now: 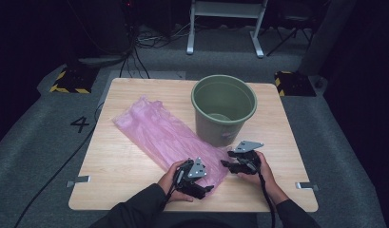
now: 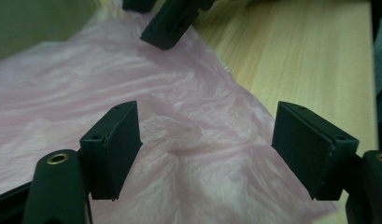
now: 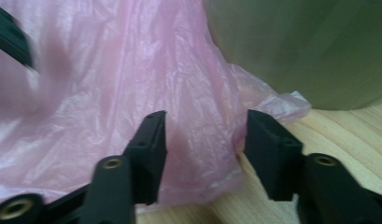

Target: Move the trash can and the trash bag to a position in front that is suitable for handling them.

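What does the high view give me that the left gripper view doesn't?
High view alone: the whole green bucket standing upright, both hands, the bag's far end and the floor around the table. Left gripper view alone: close wrinkles of the bag between its open tongs. Both share the pink plastic bag lying flat on the wooden table, with the right tongs at its near edge.

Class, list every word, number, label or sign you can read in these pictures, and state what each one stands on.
"4": a dark numeral on the grey carpeted floor, left of the light wooden table.
Yellow and black hazard stripes, without words, on the two dark blocks on the floor beyond the table.
No readable text on the translucent pink plastic bag, the round olive-green plastic bucket or either black gripper.
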`<state>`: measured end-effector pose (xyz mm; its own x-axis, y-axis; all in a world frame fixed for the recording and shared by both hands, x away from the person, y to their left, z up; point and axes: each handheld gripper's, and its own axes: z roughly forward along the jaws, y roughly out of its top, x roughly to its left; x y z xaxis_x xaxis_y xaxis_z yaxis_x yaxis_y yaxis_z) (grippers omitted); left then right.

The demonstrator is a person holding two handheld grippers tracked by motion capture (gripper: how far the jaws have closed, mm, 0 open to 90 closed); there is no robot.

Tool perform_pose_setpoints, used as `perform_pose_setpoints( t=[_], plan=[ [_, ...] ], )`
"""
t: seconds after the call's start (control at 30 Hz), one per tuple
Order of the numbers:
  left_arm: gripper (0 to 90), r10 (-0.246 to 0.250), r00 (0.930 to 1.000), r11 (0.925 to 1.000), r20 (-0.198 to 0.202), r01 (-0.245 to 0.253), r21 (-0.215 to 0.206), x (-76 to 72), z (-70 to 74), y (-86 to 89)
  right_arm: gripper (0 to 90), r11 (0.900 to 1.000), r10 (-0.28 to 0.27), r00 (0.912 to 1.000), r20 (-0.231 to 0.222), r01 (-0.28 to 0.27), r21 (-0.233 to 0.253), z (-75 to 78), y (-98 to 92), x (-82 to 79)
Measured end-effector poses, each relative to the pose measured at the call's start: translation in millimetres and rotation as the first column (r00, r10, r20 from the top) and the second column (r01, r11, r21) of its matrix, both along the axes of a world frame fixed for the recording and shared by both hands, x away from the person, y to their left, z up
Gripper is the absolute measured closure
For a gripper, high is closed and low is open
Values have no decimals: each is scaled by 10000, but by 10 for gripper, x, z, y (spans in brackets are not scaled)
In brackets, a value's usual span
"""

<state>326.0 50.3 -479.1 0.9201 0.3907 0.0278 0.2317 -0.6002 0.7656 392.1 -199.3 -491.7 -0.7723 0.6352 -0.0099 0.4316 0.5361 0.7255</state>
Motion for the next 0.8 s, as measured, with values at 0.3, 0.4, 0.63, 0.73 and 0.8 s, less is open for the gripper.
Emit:
perform_pose_setpoints(
  t=[0.3, 0.4, 0.63, 0.73, 0.8],
  plan=[
    [214, 1244, 9895, 9911, 735, -1275, 384, 96, 170, 741, 750, 9996, -71, 10000, 61, 73, -272, -23, -67, 42],
    [218, 1761, 9841, 9840, 243, -1766, 233, 244, 121, 1062, 797, 9996, -169, 9998, 71, 170, -242, -25, -114, 74],
    [249, 2449, 9688, 9695, -370, -2445, 150, 449, 1, 1341, 823, 9986, -477, 9987, 169, 481, -227, -32, -214, 182],
    [249, 2017, 9788, 9784, -364, -1997, 529, 440, -22, 1237, 823, 9978, -577, 9980, 257, 586, -322, -30, -244, 230],
    [239, 1975, 9798, 9775, -316, -1944, 818, 433, -42, 1153, 822, 9975, -641, 9977, 211, 647, -286, -29, -267, 267]
  ],
)
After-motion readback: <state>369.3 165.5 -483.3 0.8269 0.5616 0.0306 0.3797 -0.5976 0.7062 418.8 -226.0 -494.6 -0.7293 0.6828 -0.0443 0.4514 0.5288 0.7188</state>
